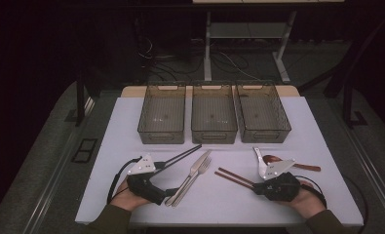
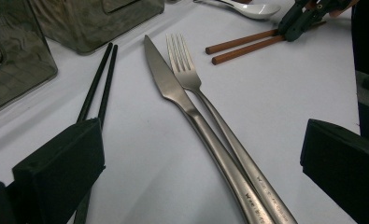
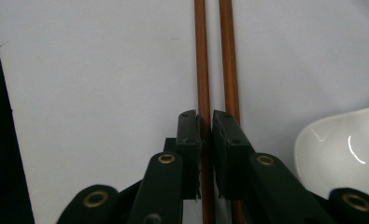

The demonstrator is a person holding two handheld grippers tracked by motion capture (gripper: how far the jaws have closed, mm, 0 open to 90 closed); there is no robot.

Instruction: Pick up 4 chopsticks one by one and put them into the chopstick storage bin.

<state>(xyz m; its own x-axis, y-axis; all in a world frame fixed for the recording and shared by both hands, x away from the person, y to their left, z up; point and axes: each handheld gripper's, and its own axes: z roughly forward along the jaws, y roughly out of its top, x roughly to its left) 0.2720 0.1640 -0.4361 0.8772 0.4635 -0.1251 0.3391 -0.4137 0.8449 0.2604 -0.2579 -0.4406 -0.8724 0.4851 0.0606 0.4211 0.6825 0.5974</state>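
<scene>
On the white table point(image 1: 131, 117) we count three clear bins point(image 1: 213, 120) in a row at the far side, and cutlery laid out nearer the person. Our right gripper point(image 3: 206, 133) has its jaws pressed nearly together, pinching one of the two brown chopsticks point(image 3: 200, 56); the other stick runs just beside it, passing under the right-hand jaw. In the high view this pair point(image 1: 234, 177) lies right of centre, with a white spoon point(image 1: 260, 162) and a brown spoon point(image 1: 290, 163) just beyond the gripper. Our left gripper point(image 2: 196, 168) rests on the table with jaws spread wide, nothing between the pads. A knife point(image 2: 173, 88) and fork point(image 2: 187, 70) lie side by side ahead of it, touching along their handles, with black chopsticks point(image 2: 100, 79) running past its left jaw.
</scene>
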